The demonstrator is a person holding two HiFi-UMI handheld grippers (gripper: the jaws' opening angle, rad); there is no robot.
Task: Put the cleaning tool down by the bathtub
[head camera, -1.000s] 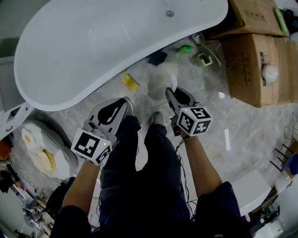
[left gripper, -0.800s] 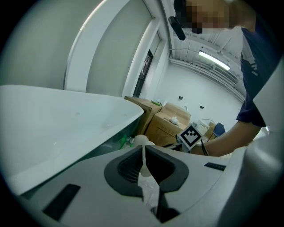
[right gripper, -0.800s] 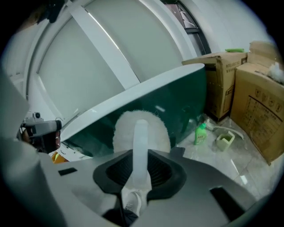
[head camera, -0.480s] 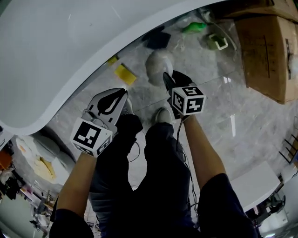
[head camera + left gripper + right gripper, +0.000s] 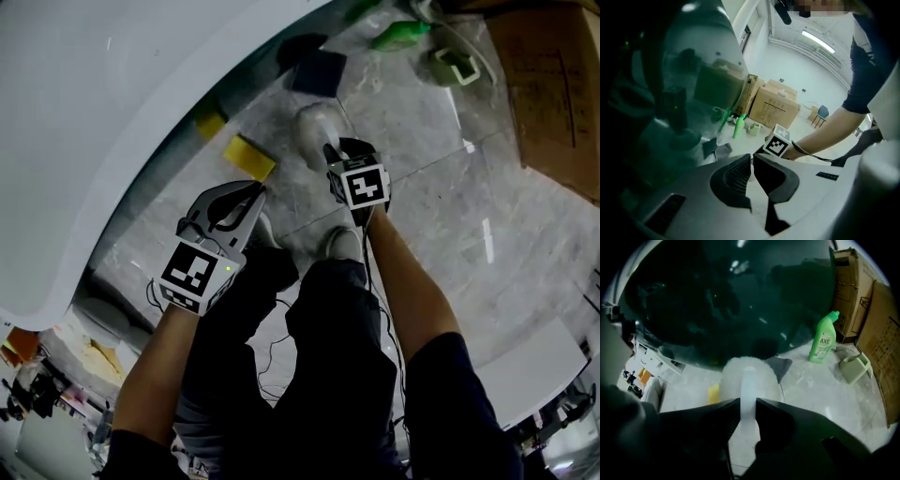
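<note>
Holding a gripper in each hand, the person bends over the pale marble floor (image 5: 441, 216) beside the white bathtub (image 5: 112, 112). Seen from above, the right gripper (image 5: 748, 401) is clamped on the white handle of the cleaning tool (image 5: 317, 131). This is a fluffy white brush, and its head is low by the floor at twelve o'clock from the jaws, near the tub's curved wall. Whether it touches the floor I cannot tell. A yellow sponge (image 5: 248, 157) lies at nine o'clock from the brush head, a dark blue sponge (image 5: 319, 71) at twelve, a green bottle (image 5: 398, 36) at one, and a small grey-green container (image 5: 457, 66) at two. A cardboard box (image 5: 558, 103) stands farther out at three. The left gripper (image 5: 752, 157) hangs at eight o'clock from the right one, its jaws brought together with nothing between them.
</note>
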